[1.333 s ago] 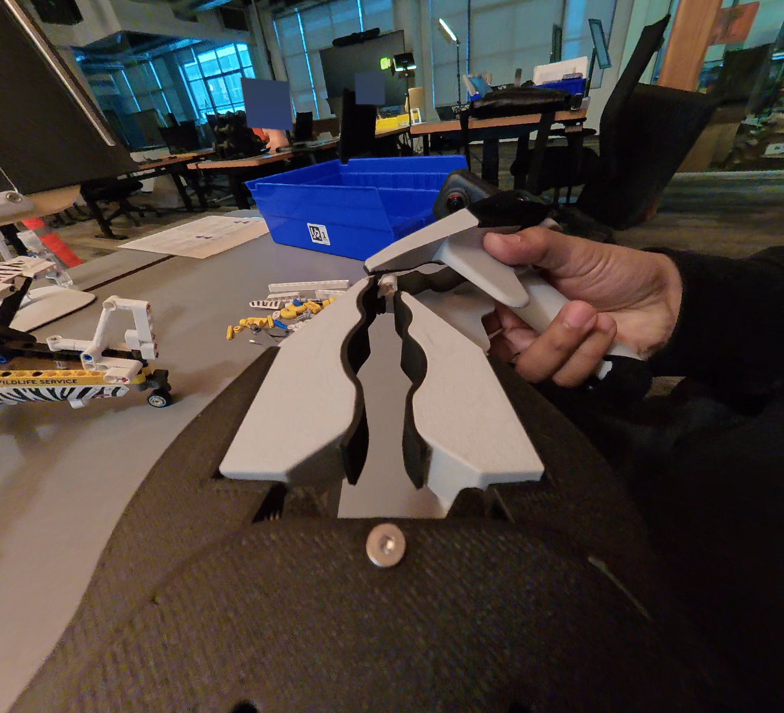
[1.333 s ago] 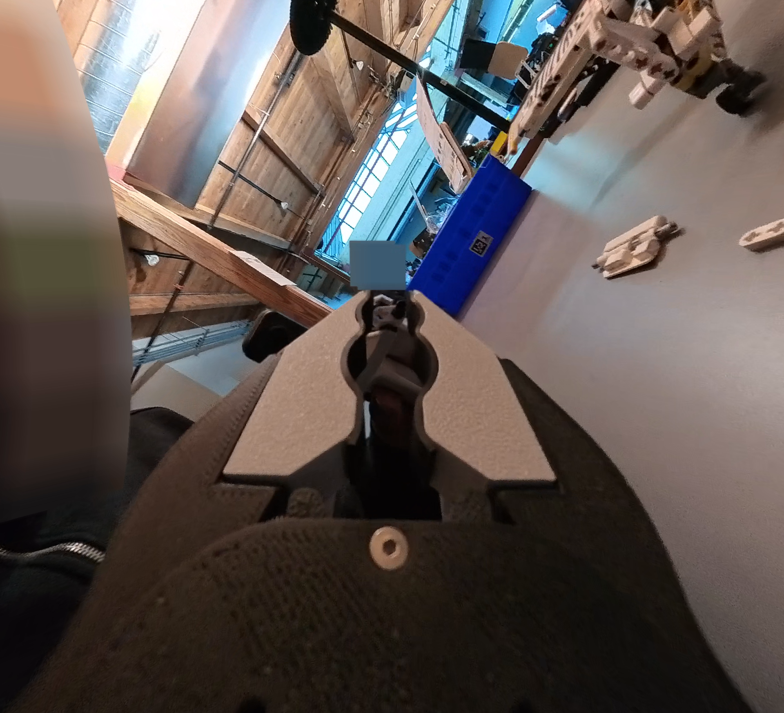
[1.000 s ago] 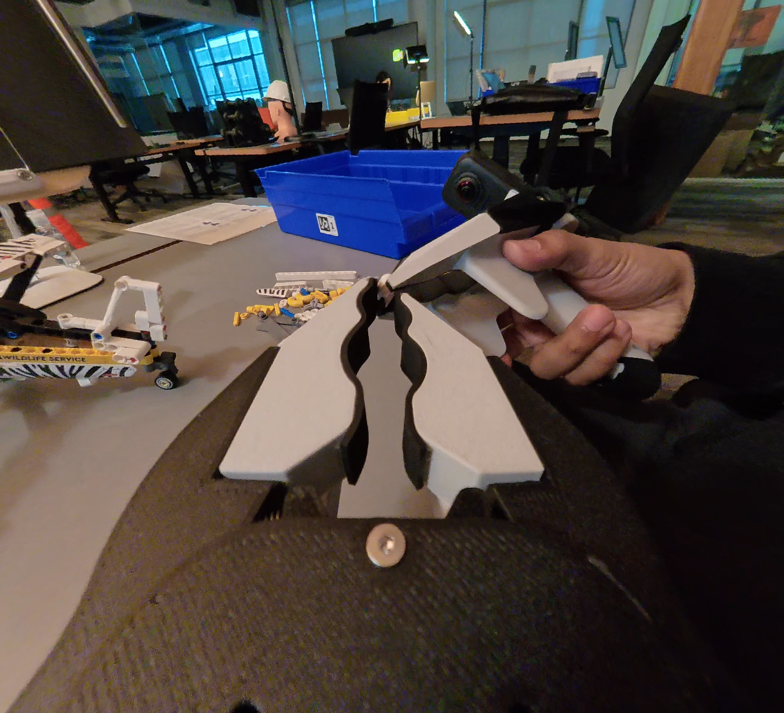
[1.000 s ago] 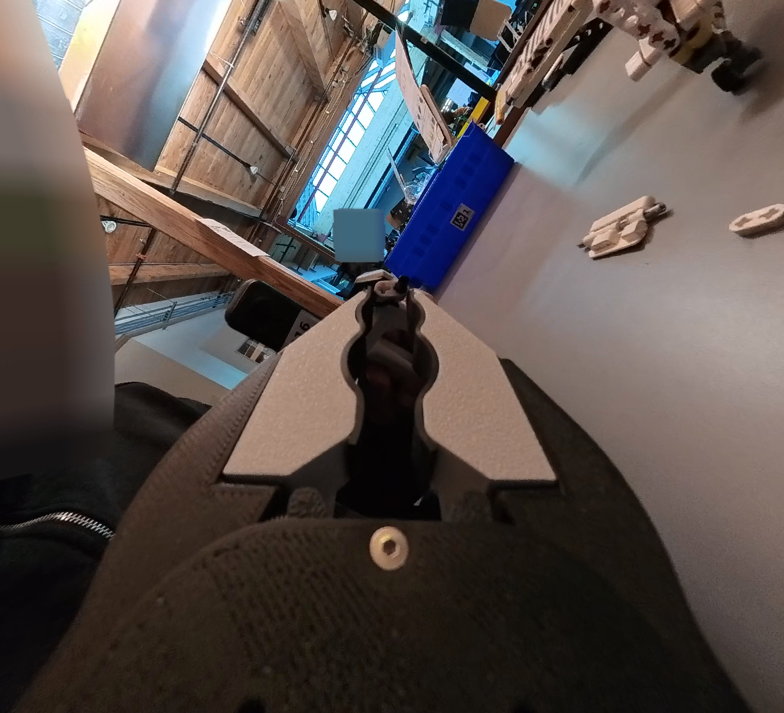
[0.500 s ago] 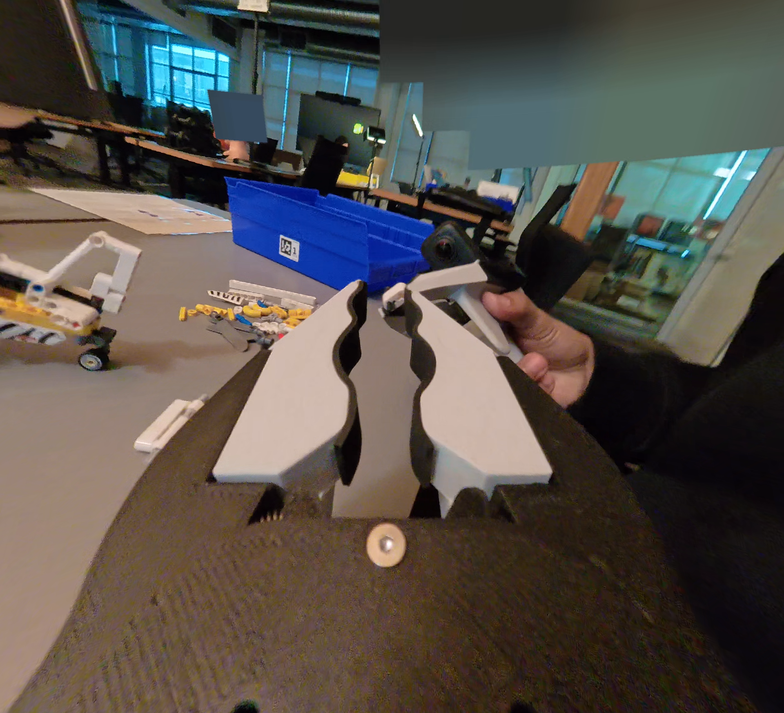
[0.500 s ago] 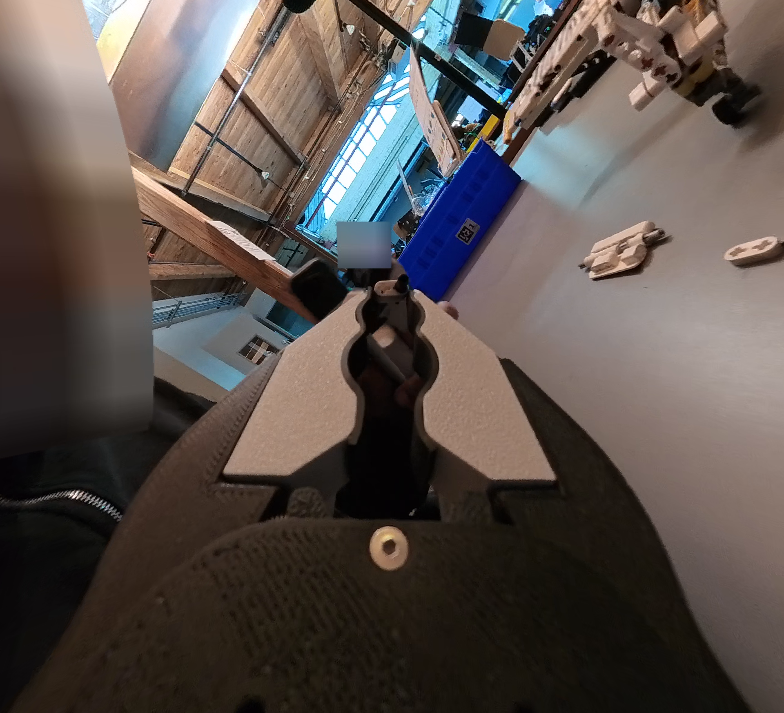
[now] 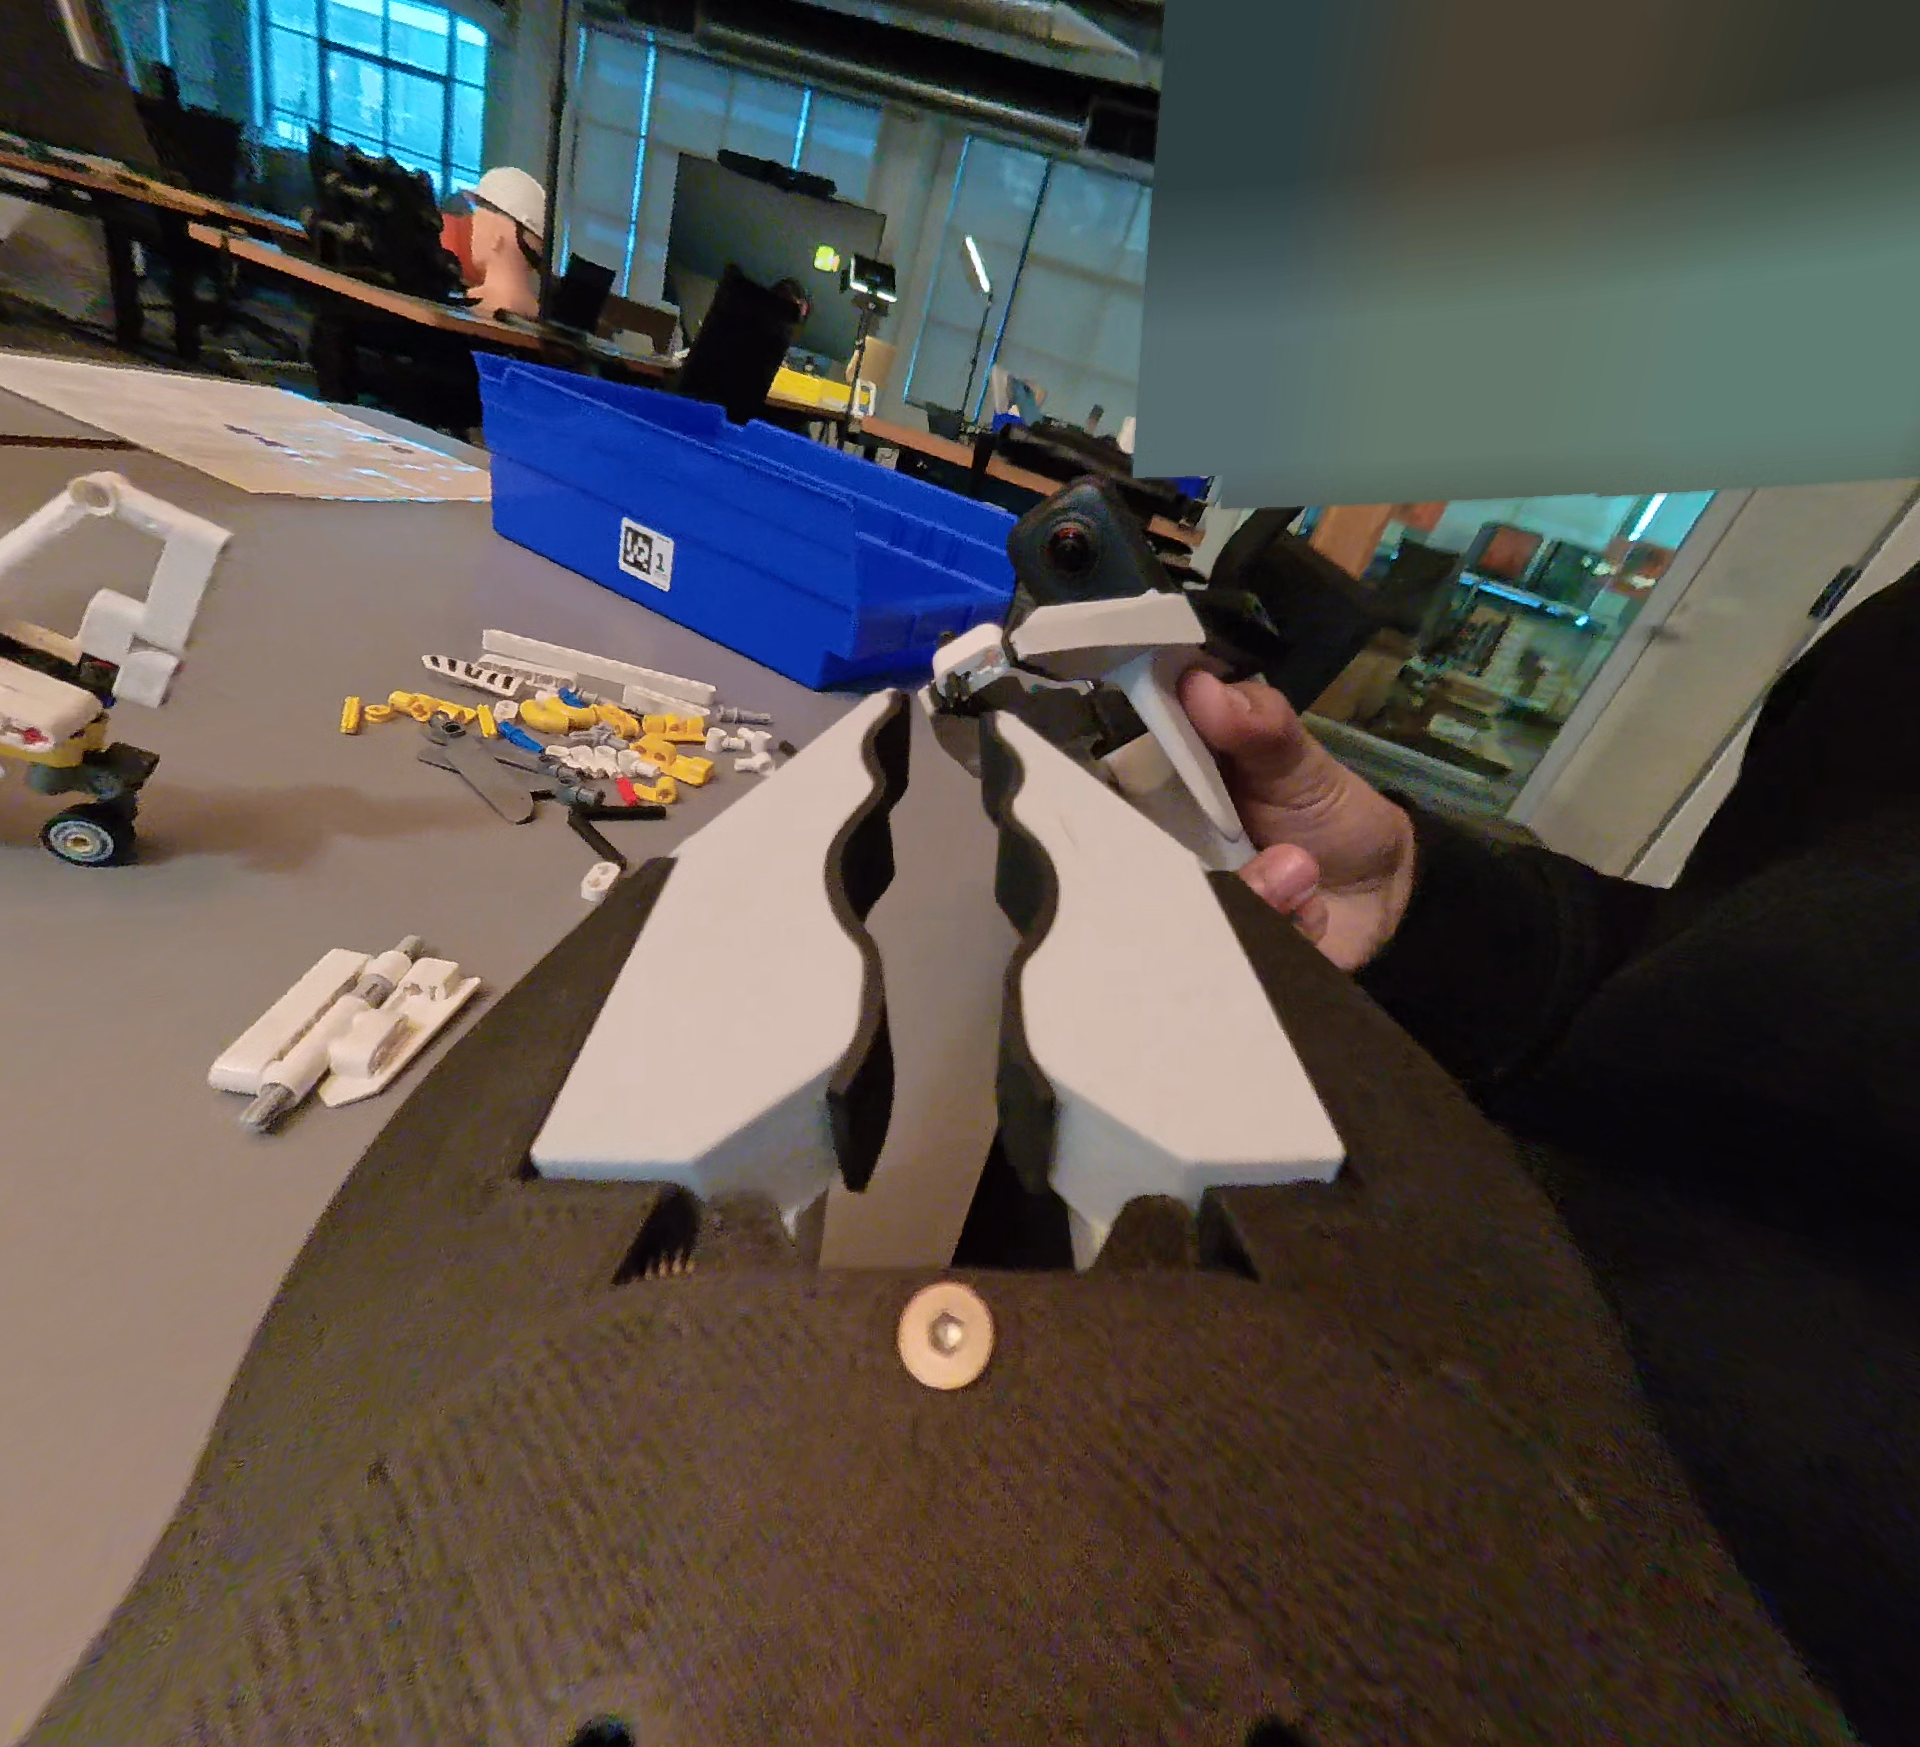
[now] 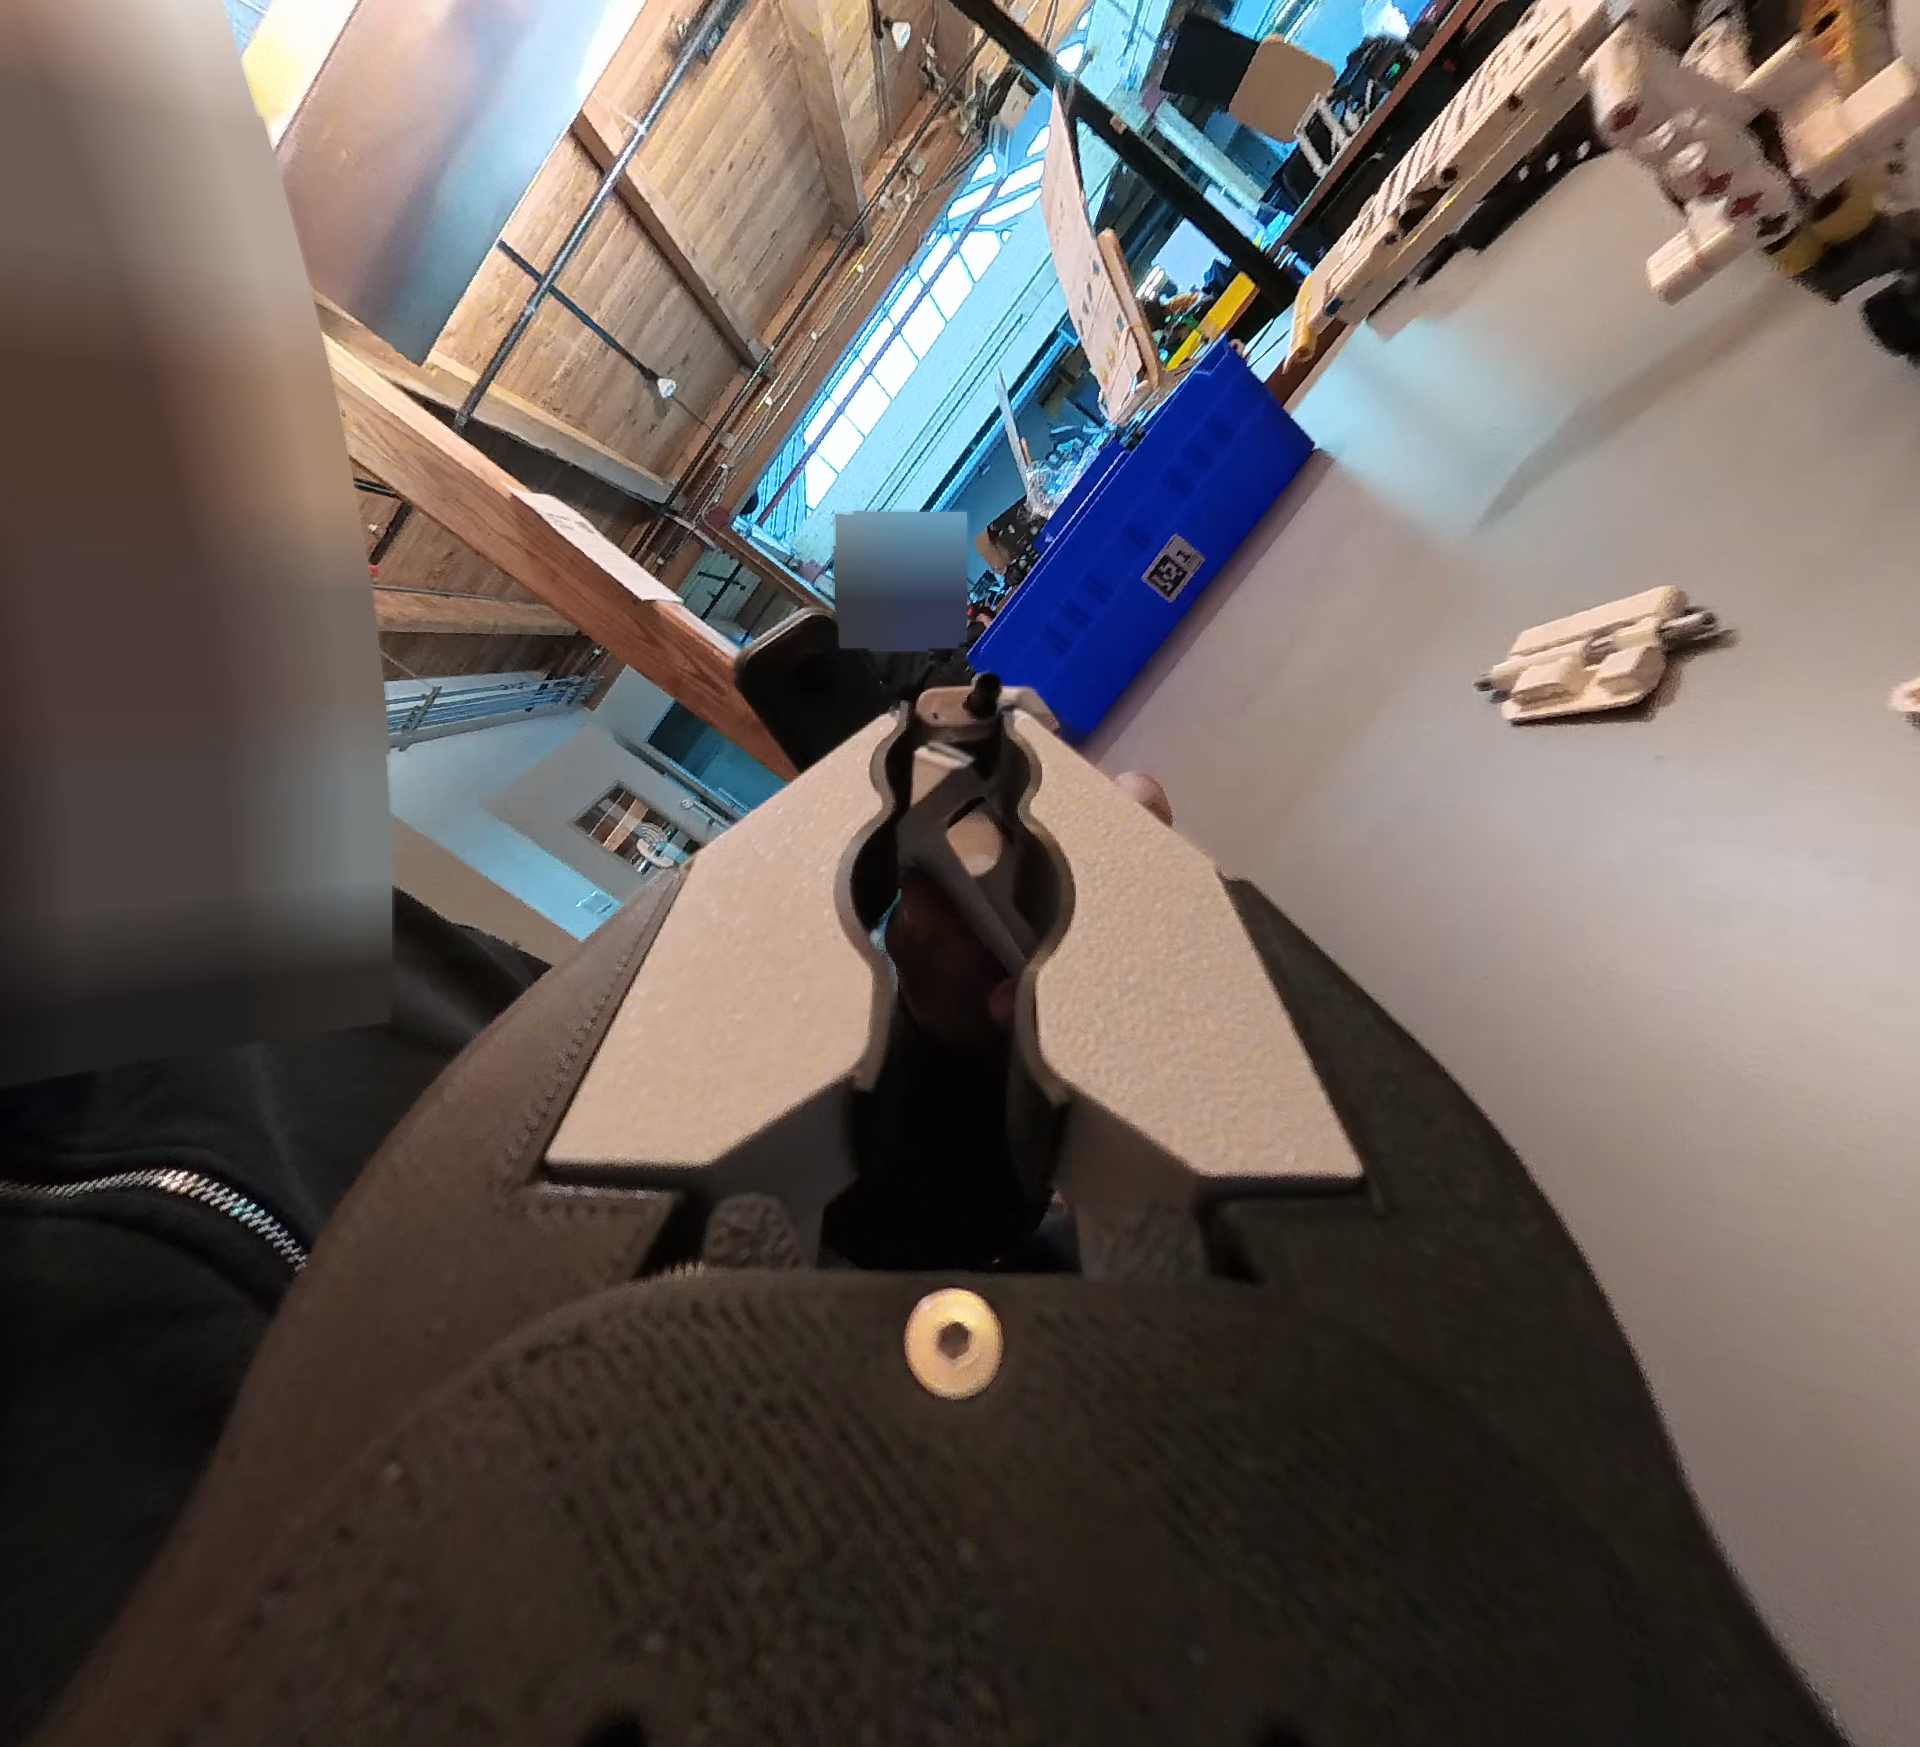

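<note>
Left hand-held gripper: I hold it above the grey table, its two pale fingers a little apart with bare air between the tips. It grips nothing.

Right hand-held gripper: I hold it tipped on its side, its fingers closed on a small white toy-brick piece with a black pin. The piece pokes out past the fingertips and the pin stands up from it.

Where the two meet: seen from my left side, the white piece at the tip of my right hand-held gripper sits just beyond my left fingertips, very near them. I cannot tell whether it touches them.

My right hand: it wraps the white handle, in a black sleeve.

Loose parts: a scatter of small yellow, white, grey and blue toy-brick pieces lies on the table, left of my left fingers.

White assembly: a flat white brick piece with a grey axle lies nearer me, well left of my left hand-held gripper.

Blue bin: a long plastic bin with a square sticker stands behind the loose parts.

Toy vehicle: a white, yellow and black brick model on wheels stands at the far left.
</note>
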Demonstrator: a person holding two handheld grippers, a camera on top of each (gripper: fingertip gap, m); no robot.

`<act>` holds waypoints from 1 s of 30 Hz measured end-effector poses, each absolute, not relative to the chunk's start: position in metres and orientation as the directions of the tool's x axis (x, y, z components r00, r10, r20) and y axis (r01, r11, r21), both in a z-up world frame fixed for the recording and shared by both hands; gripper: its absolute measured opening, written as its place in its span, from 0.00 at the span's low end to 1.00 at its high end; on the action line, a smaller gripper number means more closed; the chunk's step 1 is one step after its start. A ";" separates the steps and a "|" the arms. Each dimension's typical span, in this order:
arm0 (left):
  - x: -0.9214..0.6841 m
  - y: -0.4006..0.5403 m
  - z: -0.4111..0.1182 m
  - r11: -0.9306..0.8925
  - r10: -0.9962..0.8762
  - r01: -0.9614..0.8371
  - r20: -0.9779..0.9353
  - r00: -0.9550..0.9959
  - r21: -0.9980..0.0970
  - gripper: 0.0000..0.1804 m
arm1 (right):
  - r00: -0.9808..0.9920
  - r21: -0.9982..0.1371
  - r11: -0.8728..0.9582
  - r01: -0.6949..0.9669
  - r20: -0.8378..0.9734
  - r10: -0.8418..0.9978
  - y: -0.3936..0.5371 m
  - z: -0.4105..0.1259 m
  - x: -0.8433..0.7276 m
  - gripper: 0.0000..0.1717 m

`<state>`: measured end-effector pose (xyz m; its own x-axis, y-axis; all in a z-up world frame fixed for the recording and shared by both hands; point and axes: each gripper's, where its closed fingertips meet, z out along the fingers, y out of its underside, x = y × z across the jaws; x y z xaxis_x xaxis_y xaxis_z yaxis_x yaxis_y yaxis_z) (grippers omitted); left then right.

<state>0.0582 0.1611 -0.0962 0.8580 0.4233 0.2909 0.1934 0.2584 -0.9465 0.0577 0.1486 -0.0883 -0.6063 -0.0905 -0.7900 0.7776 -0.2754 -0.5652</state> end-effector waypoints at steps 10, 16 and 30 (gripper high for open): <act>0.060 0.158 -0.092 0.265 0.441 0.149 0.257 0.860 -0.953 0.01 | -0.609 -0.572 -0.251 0.781 -0.787 -0.099 0.145 -0.089 0.061 0.07; 0.059 0.153 -0.088 0.308 0.420 0.164 0.288 0.861 -0.937 0.04 | -0.623 -0.592 -0.241 0.769 -0.779 -0.072 0.148 -0.095 0.058 0.07; 0.051 0.151 -0.103 0.399 -0.016 0.782 0.849 0.528 -0.479 0.16 | -0.944 -0.979 -0.158 0.127 -0.168 0.284 0.157 -0.081 0.054 0.07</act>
